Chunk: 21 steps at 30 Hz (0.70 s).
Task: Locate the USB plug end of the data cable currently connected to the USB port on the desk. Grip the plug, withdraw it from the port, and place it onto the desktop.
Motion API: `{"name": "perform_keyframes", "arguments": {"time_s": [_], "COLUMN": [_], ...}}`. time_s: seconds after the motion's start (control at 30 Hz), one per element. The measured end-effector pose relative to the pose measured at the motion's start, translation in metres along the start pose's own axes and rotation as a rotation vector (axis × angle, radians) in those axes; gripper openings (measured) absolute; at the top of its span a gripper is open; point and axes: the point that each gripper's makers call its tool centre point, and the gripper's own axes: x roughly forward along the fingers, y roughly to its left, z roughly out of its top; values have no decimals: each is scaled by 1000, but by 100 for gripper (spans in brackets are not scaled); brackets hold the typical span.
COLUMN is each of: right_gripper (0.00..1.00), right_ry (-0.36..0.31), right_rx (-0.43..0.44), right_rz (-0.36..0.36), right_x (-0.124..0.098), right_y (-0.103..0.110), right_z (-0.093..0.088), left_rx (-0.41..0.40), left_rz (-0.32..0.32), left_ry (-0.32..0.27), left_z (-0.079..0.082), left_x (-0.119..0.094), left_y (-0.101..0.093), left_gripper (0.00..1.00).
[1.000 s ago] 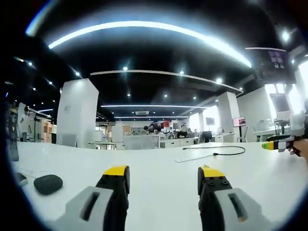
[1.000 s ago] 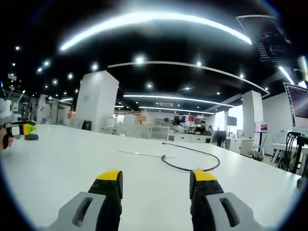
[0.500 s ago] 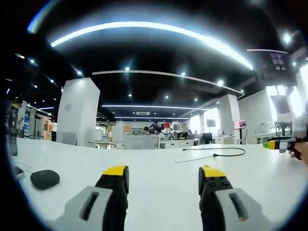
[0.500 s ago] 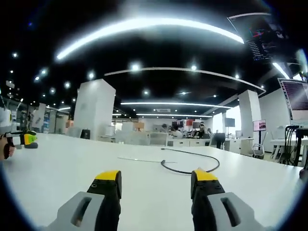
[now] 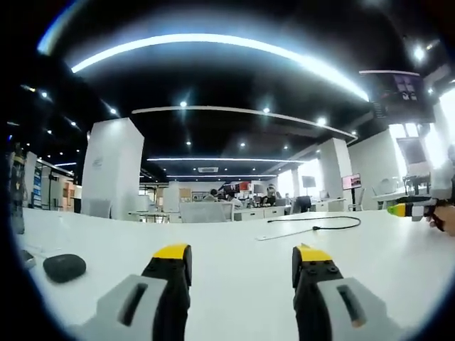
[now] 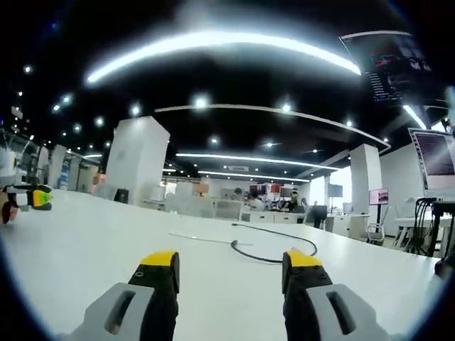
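Observation:
A black data cable [image 5: 334, 226] curls in a loop on the white desk [image 5: 234, 245], far ahead and right in the left gripper view. The same cable [image 6: 274, 250] lies ahead of my right gripper [image 6: 231, 264], whose jaws stand apart with nothing between them. A thin pale strip [image 6: 199, 239] stretches left from the cable's near end. The plug and port are too small to make out. My left gripper [image 5: 242, 259] is open and holds nothing. My right gripper [image 5: 409, 209] enters the left gripper view at the right edge, held by a hand.
A dark oval object [image 5: 64, 267] rests on the desk at the left of the left gripper view. A monitor [image 6: 434, 153] and hanging cables stand at the desk's right end. Office desks, seated people and a white pillar [image 5: 112, 167] fill the background.
Both views shifted slightly with the hands. In the right gripper view the cable sits a little nearer and lower than before. Both grippers stay open.

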Motion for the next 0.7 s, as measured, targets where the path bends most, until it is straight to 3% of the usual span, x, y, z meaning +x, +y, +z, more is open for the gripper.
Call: {"name": "perform_keyframes", "arguments": {"time_s": [0.27,0.7], "right_gripper": [62,58], "right_ry": [-47,-70], "right_rx": [-60,-35], "right_rz": [-30,-41], "right_x": [-5,-6], "right_y": [1,-4], "right_z": [10,12], "left_rx": [36,94], "left_rz": [-5,-18], "left_ry": [-35,-40], "left_z": [7,7], "left_x": [-2,0], "left_y": [-1,-6], "left_gripper": [57,56]}}
